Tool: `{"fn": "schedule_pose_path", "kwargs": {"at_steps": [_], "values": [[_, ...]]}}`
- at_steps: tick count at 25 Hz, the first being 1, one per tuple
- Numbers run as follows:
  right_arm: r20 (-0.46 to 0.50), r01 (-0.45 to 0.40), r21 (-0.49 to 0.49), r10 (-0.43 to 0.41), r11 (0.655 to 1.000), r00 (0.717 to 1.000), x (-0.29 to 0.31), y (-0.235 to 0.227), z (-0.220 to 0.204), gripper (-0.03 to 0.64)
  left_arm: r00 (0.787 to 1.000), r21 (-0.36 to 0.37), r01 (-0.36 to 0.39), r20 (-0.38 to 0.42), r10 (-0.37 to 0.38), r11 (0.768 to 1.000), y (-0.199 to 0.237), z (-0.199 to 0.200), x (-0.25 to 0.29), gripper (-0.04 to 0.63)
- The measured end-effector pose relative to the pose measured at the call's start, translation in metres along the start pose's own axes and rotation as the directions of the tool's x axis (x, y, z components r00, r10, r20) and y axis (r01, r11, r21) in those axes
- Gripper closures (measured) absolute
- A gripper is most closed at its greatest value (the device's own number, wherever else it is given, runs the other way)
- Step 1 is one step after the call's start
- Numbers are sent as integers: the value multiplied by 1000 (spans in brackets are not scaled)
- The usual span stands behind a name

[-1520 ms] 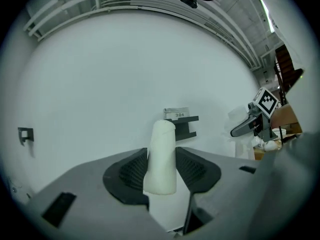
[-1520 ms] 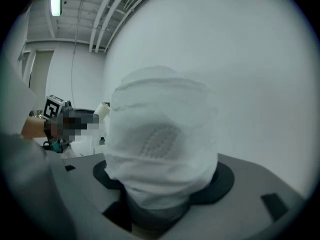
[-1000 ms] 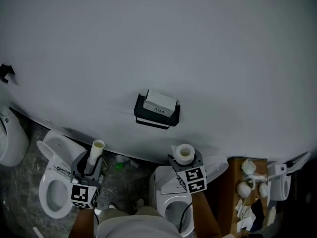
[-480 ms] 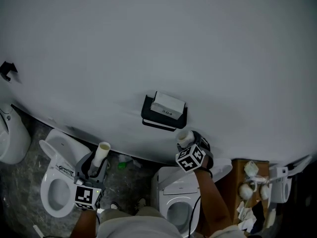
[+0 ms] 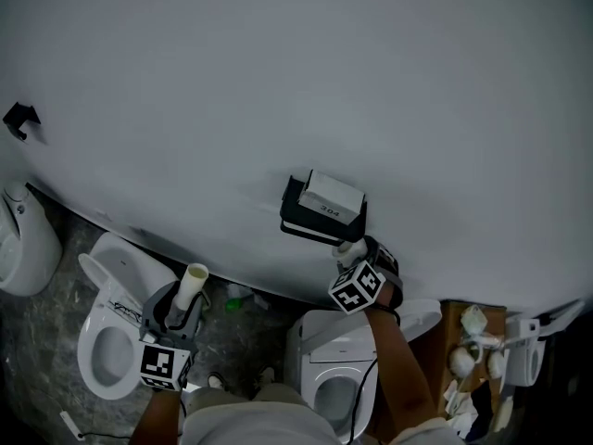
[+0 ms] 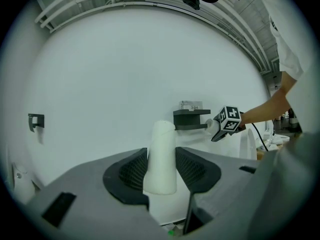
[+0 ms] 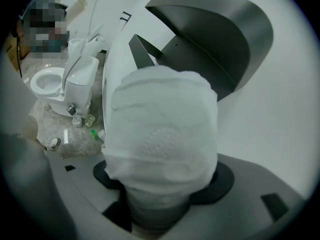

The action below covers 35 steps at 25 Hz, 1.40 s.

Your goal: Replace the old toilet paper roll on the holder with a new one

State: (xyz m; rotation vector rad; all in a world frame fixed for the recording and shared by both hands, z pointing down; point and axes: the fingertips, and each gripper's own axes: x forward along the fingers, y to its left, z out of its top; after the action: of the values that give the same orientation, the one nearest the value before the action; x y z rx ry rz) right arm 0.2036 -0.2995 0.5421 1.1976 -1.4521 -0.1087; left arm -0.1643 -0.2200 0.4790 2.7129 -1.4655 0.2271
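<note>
Right hand-held gripper (image 5: 351,250) clenches the new roll (image 7: 162,134) just beside the holder (image 5: 322,213)'s lower edge, bare wall (image 5: 278,82) around; left hand-held gripper (image 5: 182,302), well apart, grips the empty tube (image 6: 161,156).

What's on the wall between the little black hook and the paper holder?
Nothing. In the head view the wall is bare all the way from the hook to the holder.

The holder (image 5: 322,211) sits on the wall just ahead of the right tongs (image 5: 352,254), close over the roll (image 7: 162,134) between them. The left tongs (image 5: 181,306), gripping the tube (image 5: 194,282), are well off to its left, with the left toilet (image 5: 107,341) and right toilet (image 5: 338,378) on the floor below
</note>
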Motion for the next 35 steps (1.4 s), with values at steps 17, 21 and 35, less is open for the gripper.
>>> {"fn": "schedule_pose_path", "kwargs": {"at_steps": [17, 21, 35], "values": [[81, 205, -76, -199, 976, 977, -4, -3, 30, 287, 999, -14, 24, -35, -24, 1000, 4, -15, 10, 417], [122, 246, -69, -237, 967, 964, -11, -2, 40, 287, 999, -20, 40, -29, -40, 999, 0, -14, 12, 417], [181, 336, -209, -301, 919, 936, -11, 0, 59, 286, 997, -21, 71, -36, -72, 997, -7, -17, 23, 417]]}}
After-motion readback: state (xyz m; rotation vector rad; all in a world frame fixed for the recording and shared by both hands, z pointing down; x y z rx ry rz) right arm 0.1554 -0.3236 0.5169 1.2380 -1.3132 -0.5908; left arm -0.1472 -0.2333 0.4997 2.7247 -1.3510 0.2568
